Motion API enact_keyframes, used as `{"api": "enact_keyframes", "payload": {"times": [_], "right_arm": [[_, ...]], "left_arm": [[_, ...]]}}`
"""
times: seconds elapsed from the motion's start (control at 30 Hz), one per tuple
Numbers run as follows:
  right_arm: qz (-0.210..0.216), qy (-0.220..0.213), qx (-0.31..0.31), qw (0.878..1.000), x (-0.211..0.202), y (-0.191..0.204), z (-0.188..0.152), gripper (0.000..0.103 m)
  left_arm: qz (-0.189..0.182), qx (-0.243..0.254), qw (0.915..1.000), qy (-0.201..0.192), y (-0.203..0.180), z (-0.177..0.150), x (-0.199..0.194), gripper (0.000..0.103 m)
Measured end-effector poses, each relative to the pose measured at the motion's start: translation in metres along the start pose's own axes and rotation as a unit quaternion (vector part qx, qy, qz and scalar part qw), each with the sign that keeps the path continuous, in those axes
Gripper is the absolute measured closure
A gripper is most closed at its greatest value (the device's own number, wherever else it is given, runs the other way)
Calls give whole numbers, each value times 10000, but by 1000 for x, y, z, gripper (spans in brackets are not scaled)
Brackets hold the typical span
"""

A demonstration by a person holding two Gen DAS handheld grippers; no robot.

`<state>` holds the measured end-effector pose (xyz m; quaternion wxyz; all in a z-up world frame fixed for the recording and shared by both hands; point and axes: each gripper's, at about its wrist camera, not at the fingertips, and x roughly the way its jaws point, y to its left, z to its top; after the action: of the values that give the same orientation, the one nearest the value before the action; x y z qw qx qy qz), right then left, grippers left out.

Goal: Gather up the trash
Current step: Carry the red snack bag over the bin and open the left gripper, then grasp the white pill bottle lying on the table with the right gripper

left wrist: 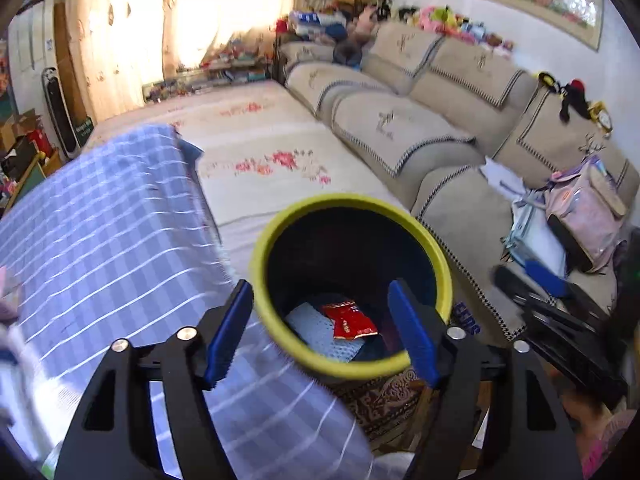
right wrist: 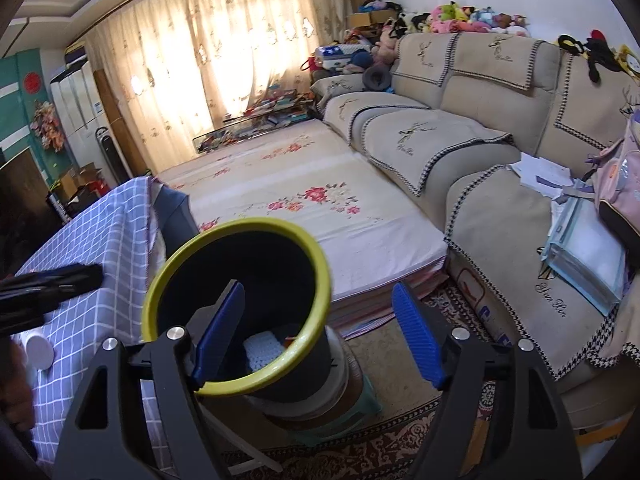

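Observation:
A black trash bin with a yellow-green rim (left wrist: 352, 202) stands beside the table. Inside it lie a red snack wrapper (left wrist: 350, 320) and a white mesh piece (left wrist: 316, 330). My left gripper (left wrist: 320, 334) is open and empty, hovering over the bin's mouth. The right gripper's body shows at the right edge of the left wrist view (left wrist: 560, 316). In the right wrist view the bin (right wrist: 240, 226) sits low and left, and my right gripper (right wrist: 320, 334) is open and empty over its right rim. The white mesh piece (right wrist: 264, 350) shows inside.
A table with a blue checked cloth (left wrist: 104, 232) lies to the left, with a white lid (right wrist: 39, 350) on it. A floral mattress (right wrist: 304, 200) and a beige sofa (right wrist: 480, 152) with papers and a pink backpack (left wrist: 588, 208) lie beyond. The bin rests on a stool (right wrist: 320, 420) over a patterned rug.

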<state>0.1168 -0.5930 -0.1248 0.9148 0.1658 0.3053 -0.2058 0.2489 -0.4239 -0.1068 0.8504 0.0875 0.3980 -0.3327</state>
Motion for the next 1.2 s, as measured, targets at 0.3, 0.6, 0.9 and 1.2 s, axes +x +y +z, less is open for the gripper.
{"api": "enact_keyframes", "payload": {"times": [0.3,0.6,0.9,1.2], "right_arm": [[739,131,-581,9955,-5,79,-11,31],[1778,341,-1332,9744,-19,177,-29,31],[2294,525,-2064,9498,-28,253,-47,31],[2576,1085,-2389,9300,2,278,-58,30]], "left_arm": [[678,-383,9941,-751,67,-75,-139,20],[1359,-1219,9780,-1008,150,-153,-221,18],[1483,-1591,9689,-1178,175,-185,-238,16],[1414,-1783,9667,-1171,188,-194,-234,16]]}}
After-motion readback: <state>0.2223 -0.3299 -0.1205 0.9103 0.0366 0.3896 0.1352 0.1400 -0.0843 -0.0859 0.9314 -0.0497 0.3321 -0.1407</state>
